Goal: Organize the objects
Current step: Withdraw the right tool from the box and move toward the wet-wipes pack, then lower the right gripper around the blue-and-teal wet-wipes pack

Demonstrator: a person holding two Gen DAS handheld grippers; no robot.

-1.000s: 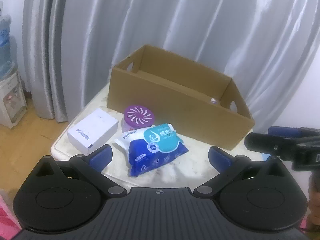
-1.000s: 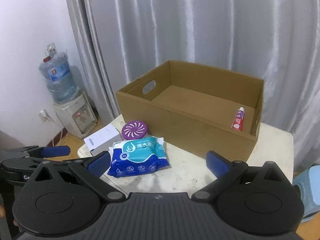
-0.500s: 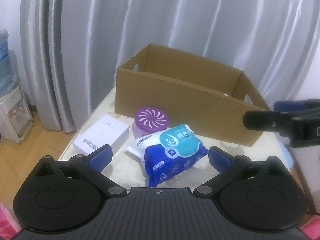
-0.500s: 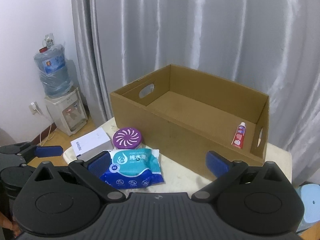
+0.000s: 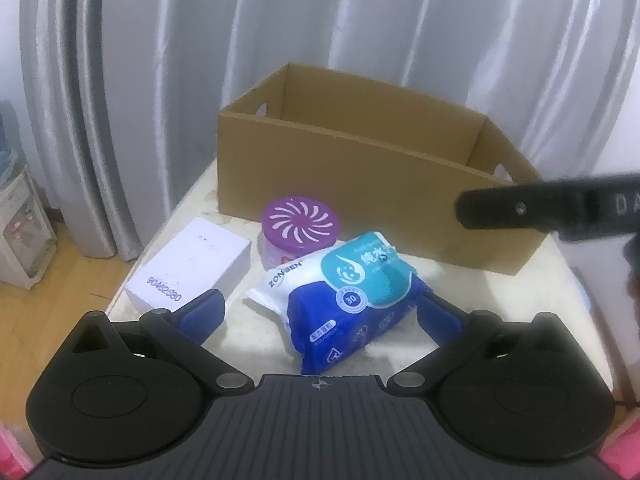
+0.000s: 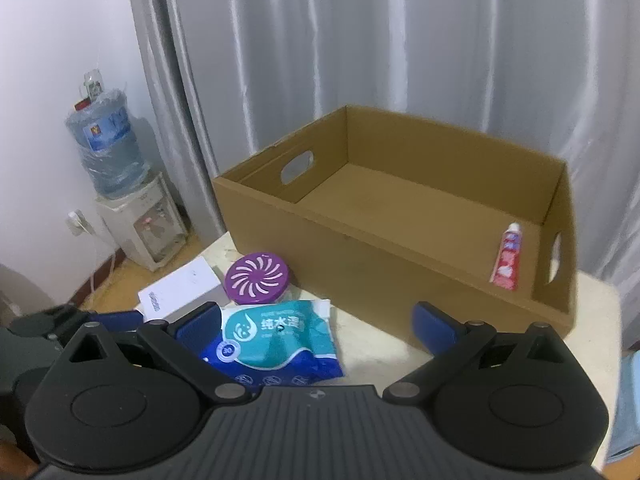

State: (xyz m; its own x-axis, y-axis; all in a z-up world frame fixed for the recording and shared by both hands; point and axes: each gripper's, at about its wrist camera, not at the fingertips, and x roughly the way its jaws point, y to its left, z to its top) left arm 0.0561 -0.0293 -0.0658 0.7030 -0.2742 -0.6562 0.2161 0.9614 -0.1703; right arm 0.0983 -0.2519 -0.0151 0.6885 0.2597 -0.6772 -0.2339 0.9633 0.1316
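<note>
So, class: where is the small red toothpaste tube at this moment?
In the right wrist view, the toothpaste tube stands upright inside the cardboard box, in its right-hand end by the handle hole. The left wrist view does not show it.

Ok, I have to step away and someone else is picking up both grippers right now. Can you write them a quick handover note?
Left gripper: open, empty, low over the wet wipes pack.
Right gripper: open, empty, facing the cardboard box with the same pack at its left finger.
Done: one small toothpaste tube stands inside the box against its right end wall.
Left on the table, in front of the box: the wipes pack, the purple round air freshener behind it, and the white box to their left.
Likely next: grip the wipes pack and put it in the box, then the other two.
</note>
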